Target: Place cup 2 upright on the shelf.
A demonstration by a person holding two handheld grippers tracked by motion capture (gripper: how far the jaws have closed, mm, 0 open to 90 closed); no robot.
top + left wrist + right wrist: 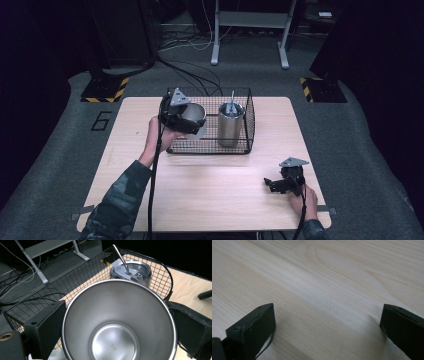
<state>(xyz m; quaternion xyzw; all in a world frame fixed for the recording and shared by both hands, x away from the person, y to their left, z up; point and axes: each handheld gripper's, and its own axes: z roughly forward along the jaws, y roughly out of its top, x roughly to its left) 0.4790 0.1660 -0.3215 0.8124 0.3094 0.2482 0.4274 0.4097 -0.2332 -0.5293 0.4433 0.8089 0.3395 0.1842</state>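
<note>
My left gripper [192, 120] is shut on an open steel cup [194, 118], held tilted over the left part of the black wire basket [250, 119]. In the left gripper view the steel cup [117, 325] sits between both jaws, its empty inside facing the camera. A lidded steel tumbler [231, 124] with a metal straw stands upright inside the basket on the right; the same tumbler [131, 272] shows just beyond the cup's rim. My right gripper [270, 184] rests low over the table near the front right, open, with bare wood between its jaws [327, 322].
The light wooden table [210, 185] has room in front of the basket and at its right side. Beyond the table's far edge lie floor cables [190, 75] and the white legs of a desk frame [250, 30].
</note>
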